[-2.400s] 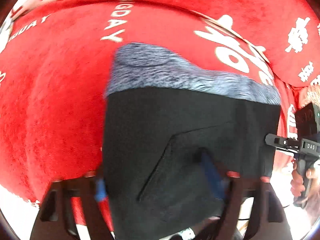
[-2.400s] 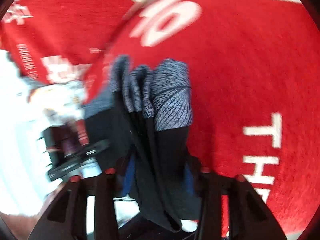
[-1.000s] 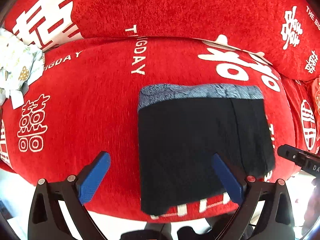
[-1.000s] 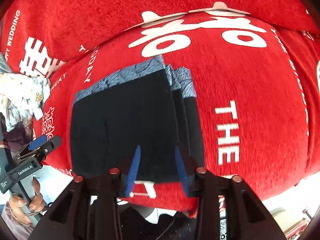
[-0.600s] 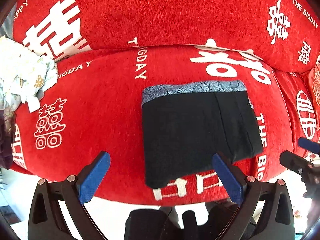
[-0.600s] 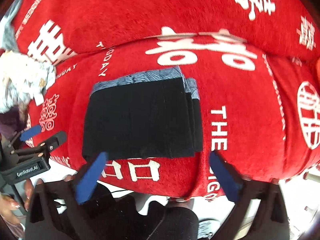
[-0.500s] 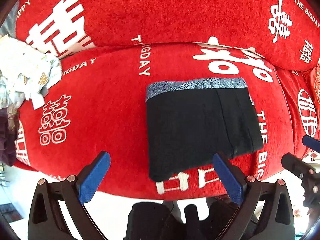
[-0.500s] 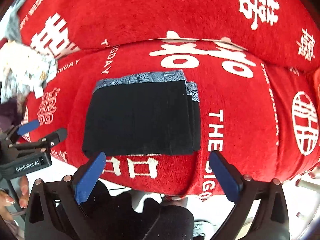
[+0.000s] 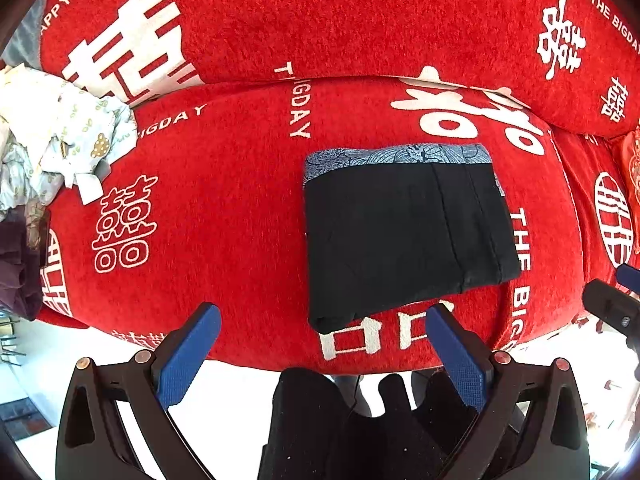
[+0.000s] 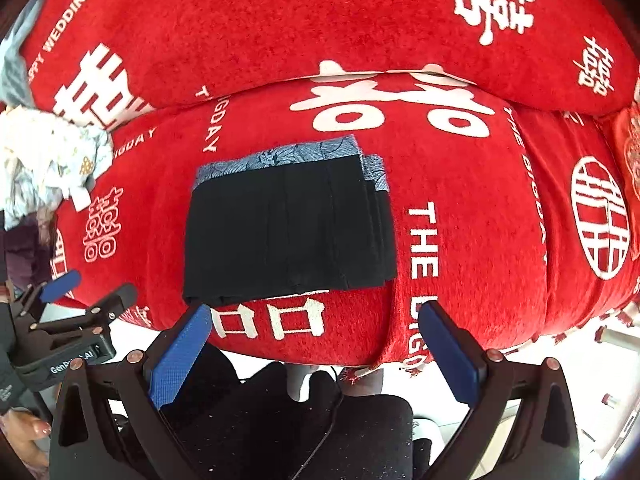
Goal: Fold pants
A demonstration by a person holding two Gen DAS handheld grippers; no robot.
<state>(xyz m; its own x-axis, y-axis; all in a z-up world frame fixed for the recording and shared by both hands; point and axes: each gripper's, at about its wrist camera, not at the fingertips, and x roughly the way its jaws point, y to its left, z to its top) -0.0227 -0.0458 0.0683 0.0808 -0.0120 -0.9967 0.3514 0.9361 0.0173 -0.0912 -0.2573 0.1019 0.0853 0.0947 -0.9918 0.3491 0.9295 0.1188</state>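
Observation:
The black pants (image 9: 404, 236) lie folded into a compact rectangle on the red sofa seat (image 9: 224, 216), with a blue-grey patterned waistband along the far edge. They also show in the right wrist view (image 10: 288, 232). My left gripper (image 9: 324, 344) is open and empty, pulled back in front of the seat's front edge. My right gripper (image 10: 316, 344) is open and empty too, also back off the seat. The left gripper shows at the left edge of the right wrist view (image 10: 76, 300).
A crumpled pile of white patterned clothes (image 9: 52, 136) lies at the left end of the sofa, with dark purple cloth (image 9: 16, 264) below it. The red backrest cushion (image 9: 320, 16) rises behind the seat. The person's dark-clad legs (image 10: 288, 420) are below the grippers.
Both grippers let go of the folded pants, opened wide and drew back from the sofa. The pants now lie flat and still on the seat.

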